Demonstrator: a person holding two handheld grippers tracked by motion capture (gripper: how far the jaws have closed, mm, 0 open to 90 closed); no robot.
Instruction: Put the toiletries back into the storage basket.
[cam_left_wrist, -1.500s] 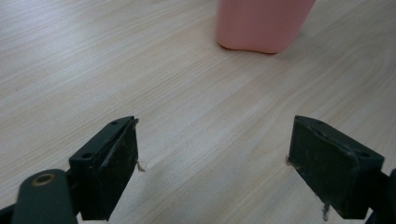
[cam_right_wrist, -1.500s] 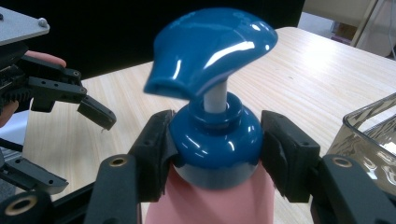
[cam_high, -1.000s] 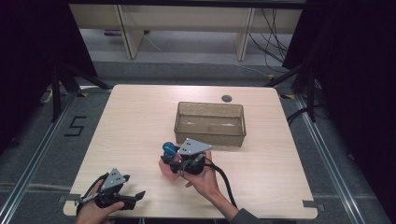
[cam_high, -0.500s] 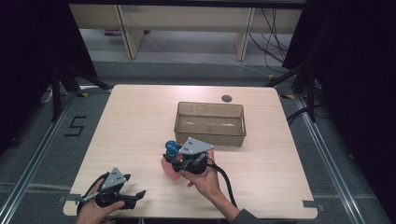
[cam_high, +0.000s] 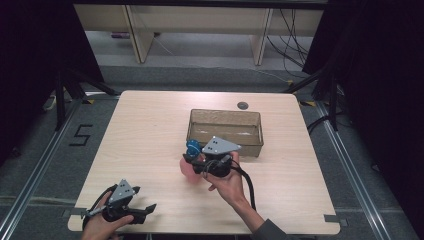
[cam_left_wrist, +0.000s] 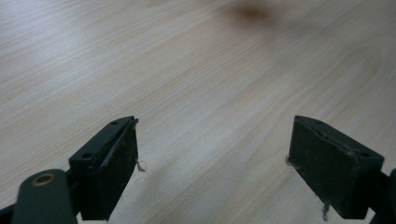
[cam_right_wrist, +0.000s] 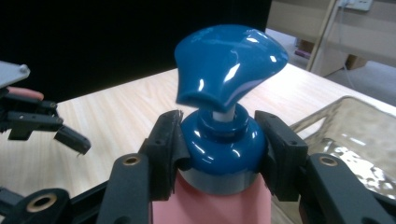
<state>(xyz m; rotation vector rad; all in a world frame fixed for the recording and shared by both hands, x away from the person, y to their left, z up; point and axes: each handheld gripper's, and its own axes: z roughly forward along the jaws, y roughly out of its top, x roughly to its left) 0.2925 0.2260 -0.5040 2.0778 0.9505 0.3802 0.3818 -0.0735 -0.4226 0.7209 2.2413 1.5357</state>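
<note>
Firmly clamped, right hand-held gripper (cam_right_wrist: 219, 154), pink pump bottle's (cam_right_wrist: 212, 205) blue collar (cam_right_wrist: 219, 147)

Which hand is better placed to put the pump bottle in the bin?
Right. The right gripper is shut on the pump bottle beside the bin; the left gripper is open at the table's near edge.

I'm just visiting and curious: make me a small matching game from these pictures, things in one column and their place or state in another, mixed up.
Things:
1. pump bottle
2. left gripper
3. clear bin
4. right gripper

States:
A. stands at the far middle of the table
B. jaws apart over bare wood
C. pink body, blue pump top
D. clamped around a blue collar

Pairs: 1-C, 2-B, 3-A, 4-D
</note>
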